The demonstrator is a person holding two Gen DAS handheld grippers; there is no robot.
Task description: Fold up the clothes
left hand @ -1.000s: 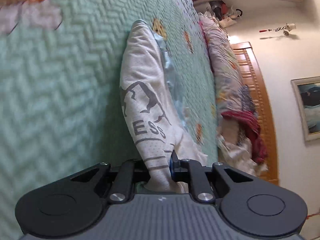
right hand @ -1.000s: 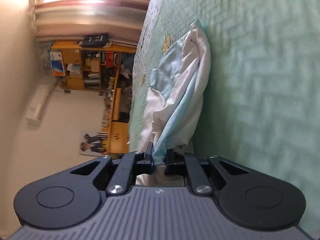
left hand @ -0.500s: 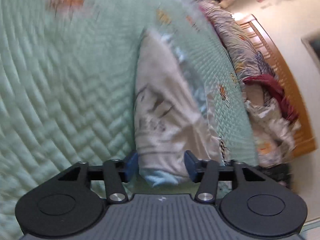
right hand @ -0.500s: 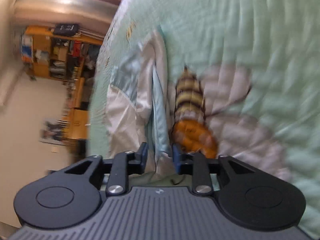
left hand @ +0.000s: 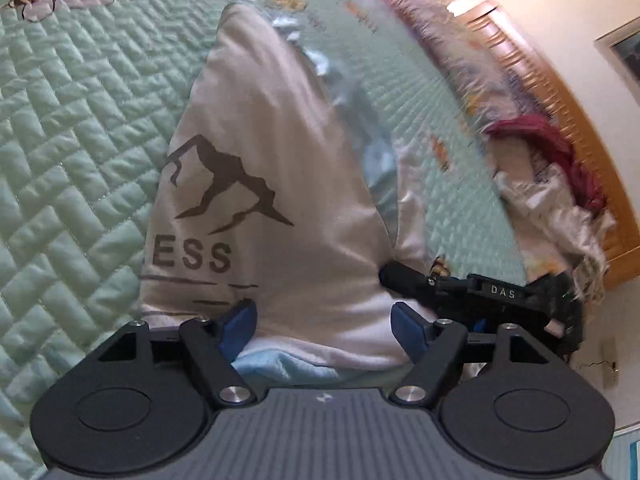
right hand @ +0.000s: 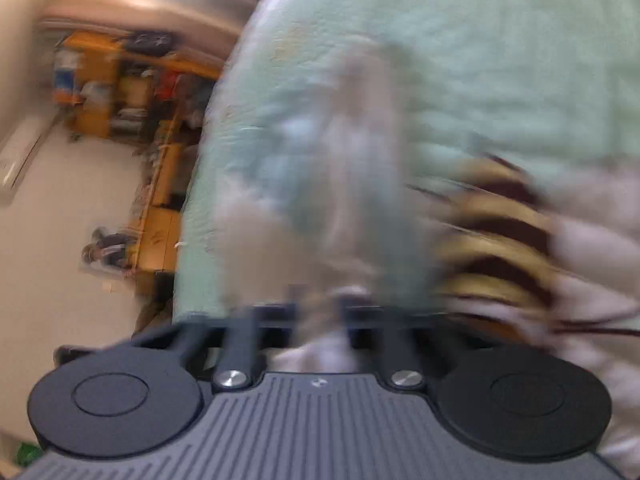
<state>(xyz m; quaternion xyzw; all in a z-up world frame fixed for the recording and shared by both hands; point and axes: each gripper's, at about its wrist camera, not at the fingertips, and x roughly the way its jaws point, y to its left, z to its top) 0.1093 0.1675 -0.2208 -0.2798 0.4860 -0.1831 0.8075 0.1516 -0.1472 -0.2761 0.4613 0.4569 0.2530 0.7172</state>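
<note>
A white T-shirt (left hand: 272,160) with a dark mountain print and the letters "ESS" lies folded into a long strip on the green quilted bedspread (left hand: 80,120). Its light blue inner layer (left hand: 280,364) peeks out at the near end. My left gripper (left hand: 324,324) straddles that near end, its jaws opening, and the blue pads (left hand: 240,320) stand clear of the cloth. My right gripper (left hand: 386,274) comes in from the right with its tip at the shirt's edge. The right wrist view is heavily blurred: the right gripper (right hand: 320,308) is shut, with pale shirt cloth (right hand: 352,160) at its fingers.
A heap of bedding with a red garment (left hand: 552,160) lies along the wooden headboard (left hand: 560,92). A framed picture (left hand: 624,44) hangs on the wall. A bee print (right hand: 500,240) marks the bedspread beside the shirt. Orange shelves (right hand: 100,80) stand beyond the bed's edge.
The left jaws went from shut on the shirt's end to wide apart, and the shirt now lies on the bed. The right jaws widened, then shut again while that hand swung over the bee print.
</note>
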